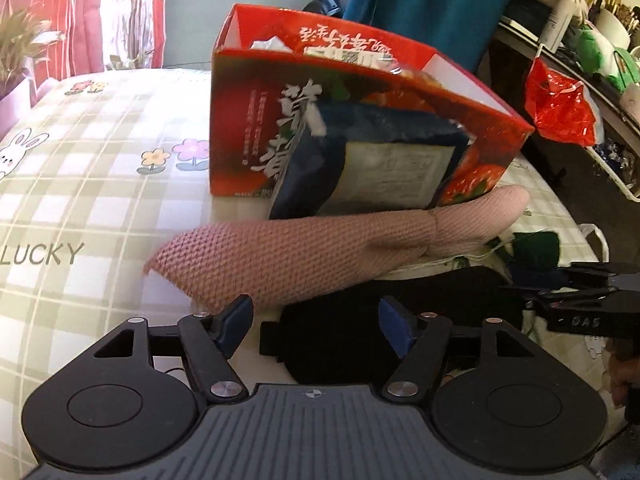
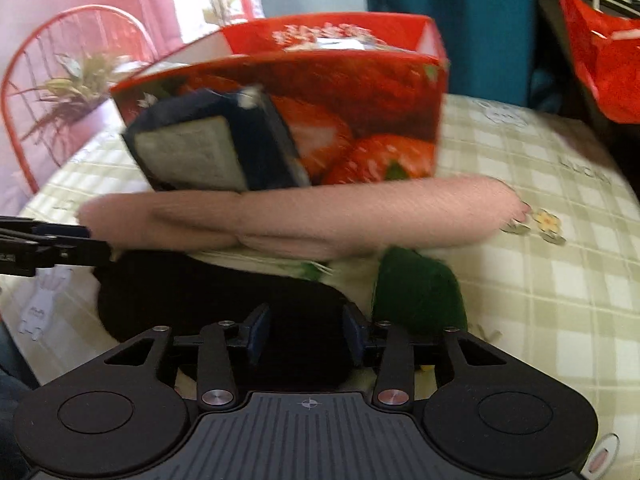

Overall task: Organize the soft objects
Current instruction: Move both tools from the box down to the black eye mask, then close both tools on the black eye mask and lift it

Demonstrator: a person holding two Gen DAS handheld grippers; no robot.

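Knit fabric dominates the near field: a pink glove (image 1: 304,260), coarsely ribbed and mitten-shaped, is laid across the checked tablecloth (image 1: 80,184), its thumb pointed away to the right in the left wrist view. Beneath and in front of it a black soft item (image 1: 332,332), flat and rounded at the edges, is spread out, and a dark green fabric piece (image 2: 416,292) is seen beside it in the right wrist view. Behind the glove a red cardboard box (image 1: 360,92), glossy and printed with strawberries, is stood open-topped on the cloth; white and printed packets are glimpsed inside, though they cannot be identified. A dark blue packet (image 1: 360,168) with a pale label is propped tilted against the box front, its lower edge hidden behind the glove. The left gripper (image 1: 316,324) is held with its blue pads well apart above the black item, nothing pressed between them. The right gripper (image 2: 306,332) is likewise spread, narrower, over the same black fabric, with no grip seen. A red plastic bag (image 1: 560,108) is hung at the far right.
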